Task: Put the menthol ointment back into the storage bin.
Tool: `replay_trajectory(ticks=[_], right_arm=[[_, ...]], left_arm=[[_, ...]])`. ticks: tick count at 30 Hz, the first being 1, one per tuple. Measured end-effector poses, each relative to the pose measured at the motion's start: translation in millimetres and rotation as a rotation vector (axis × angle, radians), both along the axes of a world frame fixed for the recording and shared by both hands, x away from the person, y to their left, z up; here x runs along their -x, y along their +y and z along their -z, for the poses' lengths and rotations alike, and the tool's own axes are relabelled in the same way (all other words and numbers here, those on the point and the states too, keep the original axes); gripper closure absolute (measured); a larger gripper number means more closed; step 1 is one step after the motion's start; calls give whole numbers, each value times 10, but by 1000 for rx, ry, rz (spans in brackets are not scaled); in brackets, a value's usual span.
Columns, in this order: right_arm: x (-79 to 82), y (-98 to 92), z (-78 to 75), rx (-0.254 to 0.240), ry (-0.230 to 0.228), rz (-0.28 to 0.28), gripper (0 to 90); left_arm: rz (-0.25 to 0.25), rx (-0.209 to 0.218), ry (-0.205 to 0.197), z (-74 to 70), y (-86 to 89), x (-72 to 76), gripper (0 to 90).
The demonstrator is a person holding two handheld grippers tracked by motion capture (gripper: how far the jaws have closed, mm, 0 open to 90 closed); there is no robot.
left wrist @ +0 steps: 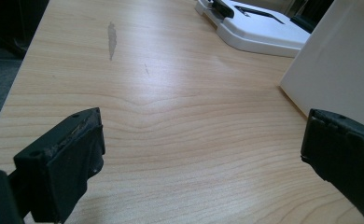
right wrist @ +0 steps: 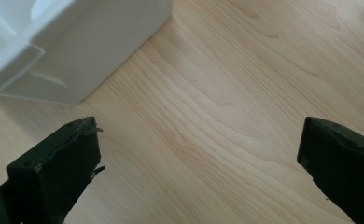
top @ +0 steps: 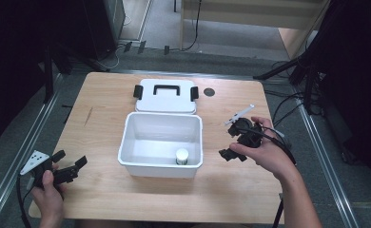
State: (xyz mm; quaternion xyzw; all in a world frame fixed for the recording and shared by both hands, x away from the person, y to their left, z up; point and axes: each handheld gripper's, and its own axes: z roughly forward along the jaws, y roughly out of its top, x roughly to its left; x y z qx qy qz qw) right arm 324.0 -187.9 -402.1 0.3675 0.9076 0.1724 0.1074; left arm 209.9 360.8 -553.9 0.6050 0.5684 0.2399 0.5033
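Table: wooden table (top: 102,185), floor around.
Left gripper (top: 72,167): jaws spread, empty, waiting left of the box.
Box (top: 126,142): white, centre, small jar (top: 181,156) inside; lid (top: 167,100) behind.
Right gripper (top: 232,153): jaws apart, empty, just right of it.

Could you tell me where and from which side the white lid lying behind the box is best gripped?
Probably the lid's raised black handle, taken from straight above: the lid lies flat on the table, so its edges offer little purchase, while the handle gives the jaws a narrow bar.
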Motion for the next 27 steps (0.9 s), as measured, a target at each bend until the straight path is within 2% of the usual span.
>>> replay_trajectory(ticks=[1,4,6,7,8,9,10,11,13,18,21,23,26,27], right_arm=[[18,-60,58,-9,-19,12,0],[41,-120,112,-27,-28,32,0],[74,-216,207,-45,-52,55,0],[74,-216,207,-45,-52,55,0],[96,-285,280,-53,-68,68,0],[96,-285,280,-53,-68,68,0],[125,-360,359,-66,-87,81,0],[125,-360,359,-66,-87,81,0],[187,-475,481,-93,-116,103,0],[287,-643,626,-142,-169,139,0],[383,-828,779,-189,-209,197,0],[406,-876,819,-200,-214,210,0],[504,-1069,971,-234,-244,252,0],[504,-1069,971,-234,-244,252,0]], left_arm=[[1,-1,1,-1,0,1,1],[1,-5,2,-2,-2,0,1],[0,-7,3,-3,-5,0,1],[0,-7,3,-3,-5,0,1],[-1,-7,2,-2,-6,-1,1],[-1,-7,2,-2,-6,-1,1],[-1,-9,1,-2,-7,1,1],[-1,-9,1,-2,-7,1,1],[-1,-11,-1,-2,-10,1,1],[1,-13,0,-3,-13,1,1],[0,-13,1,-3,-15,1,1],[-2,-13,1,-4,-19,1,1],[-2,-16,1,-4,-21,2,1],[-2,-16,1,-4,-21,2,1]])
